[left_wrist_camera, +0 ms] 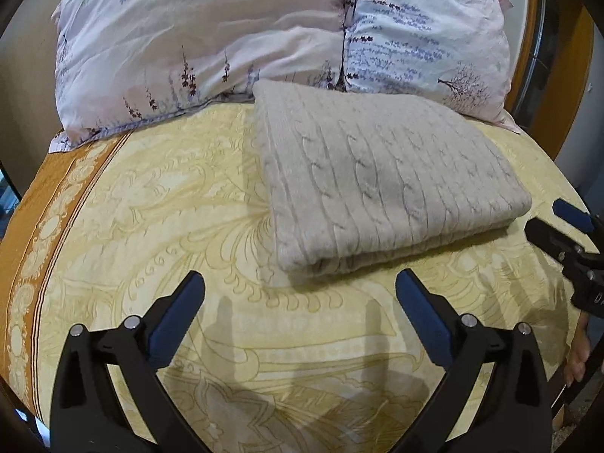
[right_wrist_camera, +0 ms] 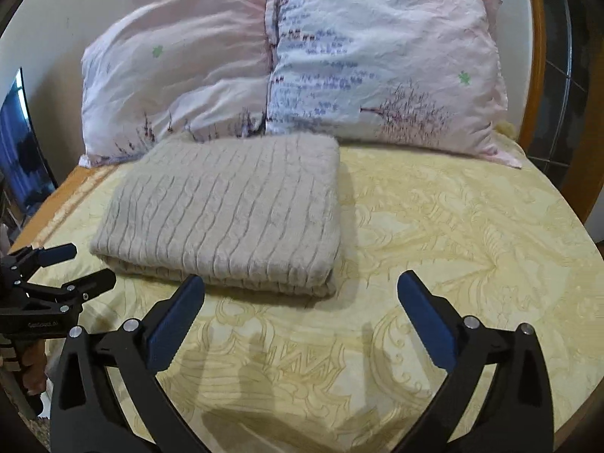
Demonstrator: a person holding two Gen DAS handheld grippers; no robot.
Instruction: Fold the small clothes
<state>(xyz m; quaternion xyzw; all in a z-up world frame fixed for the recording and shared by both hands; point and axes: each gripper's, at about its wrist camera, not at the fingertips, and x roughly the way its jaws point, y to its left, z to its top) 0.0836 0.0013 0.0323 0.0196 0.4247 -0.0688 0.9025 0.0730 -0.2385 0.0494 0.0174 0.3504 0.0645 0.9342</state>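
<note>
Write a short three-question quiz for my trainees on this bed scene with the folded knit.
1. True or false: the folded beige cable-knit sweater lies on the yellow patterned bedsheet.
2. What does the left gripper hold?
A. the knit
B. nothing
C. a pillow
3. What stands behind the knit?

Key
1. True.
2. B; the right gripper is open too.
3. Two pale floral pillows.
</note>
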